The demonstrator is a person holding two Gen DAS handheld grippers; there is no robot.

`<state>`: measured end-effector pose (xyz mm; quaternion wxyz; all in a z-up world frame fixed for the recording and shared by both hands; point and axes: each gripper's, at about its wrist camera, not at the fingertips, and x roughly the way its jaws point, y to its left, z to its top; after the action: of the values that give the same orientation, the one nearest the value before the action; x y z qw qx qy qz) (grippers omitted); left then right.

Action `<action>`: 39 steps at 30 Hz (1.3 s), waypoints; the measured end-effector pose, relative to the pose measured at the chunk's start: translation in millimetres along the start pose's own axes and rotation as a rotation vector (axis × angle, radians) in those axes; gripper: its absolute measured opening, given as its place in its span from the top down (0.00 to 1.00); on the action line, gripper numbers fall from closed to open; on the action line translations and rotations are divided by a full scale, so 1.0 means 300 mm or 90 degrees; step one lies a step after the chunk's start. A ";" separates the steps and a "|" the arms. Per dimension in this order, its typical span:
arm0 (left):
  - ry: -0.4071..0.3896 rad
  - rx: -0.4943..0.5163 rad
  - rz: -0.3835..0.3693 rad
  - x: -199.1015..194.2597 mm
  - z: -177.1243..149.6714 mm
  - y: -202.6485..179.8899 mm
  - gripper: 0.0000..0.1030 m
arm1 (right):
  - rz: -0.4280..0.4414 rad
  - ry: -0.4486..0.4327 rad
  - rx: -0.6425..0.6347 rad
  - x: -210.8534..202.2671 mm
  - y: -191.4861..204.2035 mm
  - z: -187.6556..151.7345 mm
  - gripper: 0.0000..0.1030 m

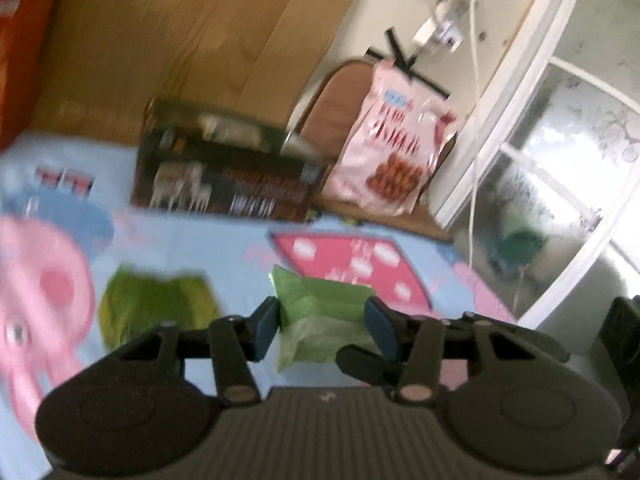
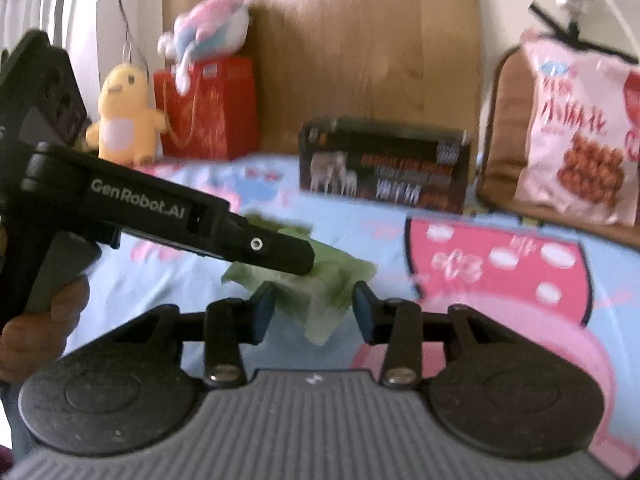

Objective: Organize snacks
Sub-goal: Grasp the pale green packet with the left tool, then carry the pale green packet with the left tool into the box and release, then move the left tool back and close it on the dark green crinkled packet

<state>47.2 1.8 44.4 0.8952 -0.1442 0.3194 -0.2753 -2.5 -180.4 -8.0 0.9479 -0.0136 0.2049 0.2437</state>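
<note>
A light green snack packet (image 1: 320,316) lies on the blue cartoon bedsheet (image 1: 208,240), between the open fingers of my left gripper (image 1: 322,330). A darker green packet (image 1: 156,304) lies to its left. In the right wrist view the green packet (image 2: 332,280) sits between the open fingers of my right gripper (image 2: 314,312), and the left gripper's finger (image 2: 276,252) reaches over it from the left. A dark box (image 1: 228,184) (image 2: 384,172) and a pink snack bag (image 1: 394,148) (image 2: 580,140) stand at the back.
A wooden headboard (image 2: 360,60) rises behind the bed. A red gift bag (image 2: 208,108), a yellow plush (image 2: 124,116) and a pink and white plush (image 2: 212,28) stand at the back left. A brown cushion (image 2: 504,140) props the pink bag. A window (image 1: 560,184) is at right.
</note>
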 end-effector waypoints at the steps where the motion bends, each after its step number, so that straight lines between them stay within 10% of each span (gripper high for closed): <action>1: -0.006 0.009 0.001 0.006 0.032 -0.007 0.54 | -0.002 -0.012 -0.001 0.000 -0.011 0.025 0.56; 18: -0.048 -0.034 0.099 0.312 0.480 0.227 0.43 | 0.011 -0.046 0.015 0.448 -0.256 0.388 0.55; 28: -0.095 -0.065 0.102 0.137 0.397 0.284 0.34 | -0.017 -0.057 0.030 0.411 -0.234 0.335 0.44; 39: 0.022 -0.193 0.090 0.000 0.079 0.368 0.32 | 0.112 0.072 0.126 0.283 -0.136 0.130 0.43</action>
<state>106.9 92.9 14.6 0.8749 -0.2498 0.3817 -0.1624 99.1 -172.7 -8.9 0.9063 0.0844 0.2817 0.3035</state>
